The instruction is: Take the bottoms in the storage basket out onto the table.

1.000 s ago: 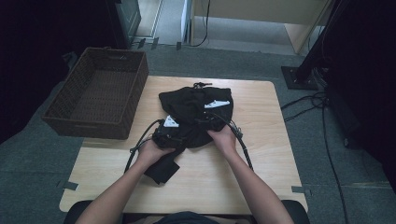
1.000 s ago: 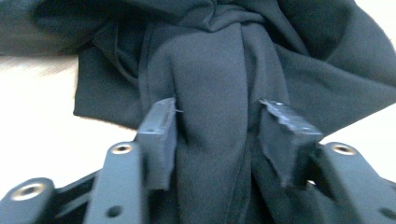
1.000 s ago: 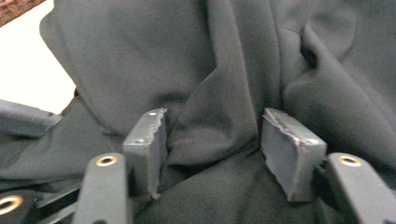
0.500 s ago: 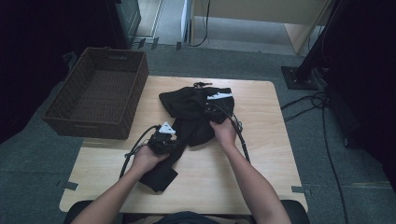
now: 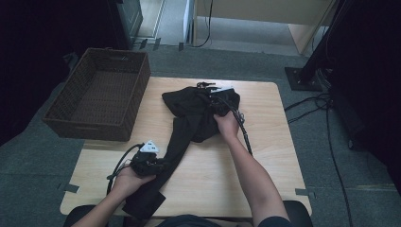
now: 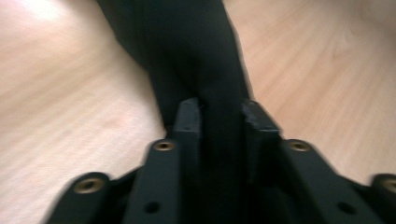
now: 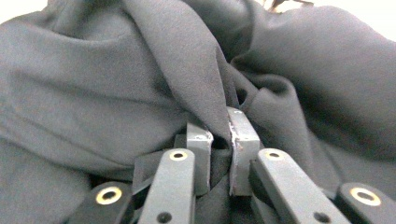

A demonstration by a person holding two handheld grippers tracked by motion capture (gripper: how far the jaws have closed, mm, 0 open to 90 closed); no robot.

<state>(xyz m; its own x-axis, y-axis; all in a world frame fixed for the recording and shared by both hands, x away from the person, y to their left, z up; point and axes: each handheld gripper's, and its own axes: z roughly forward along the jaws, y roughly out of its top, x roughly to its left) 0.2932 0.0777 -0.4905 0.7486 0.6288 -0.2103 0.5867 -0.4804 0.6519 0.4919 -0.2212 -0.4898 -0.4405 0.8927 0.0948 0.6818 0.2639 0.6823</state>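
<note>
Item: black garment (image 5: 194, 118), pinched at two places on the wooden table (image 5: 265, 156).

Nearest me, my left gripper (image 5: 150, 163) sits by the table's near-left corner, clamped on a long strip of the garment; its jaws have just eased slightly apart, cloth between them. The left gripper view gives what the high view cannot: that dark band (image 6: 205, 70) runs straight up between the two pads over bare wood, pads (image 6: 189, 121) against its sides. Past it, the strip runs diagonally to the bunched bulk at mid-table. There my right gripper (image 5: 218, 106) is buried in folds; the right gripper view shows the gripper (image 7: 222, 130) with its jaws almost together on a raised fold of cloth (image 7: 187, 60). Farthest, left of the table, the high view alone lists a brown wicker basket (image 5: 71, 120), overlapping the table's left edge.
</note>
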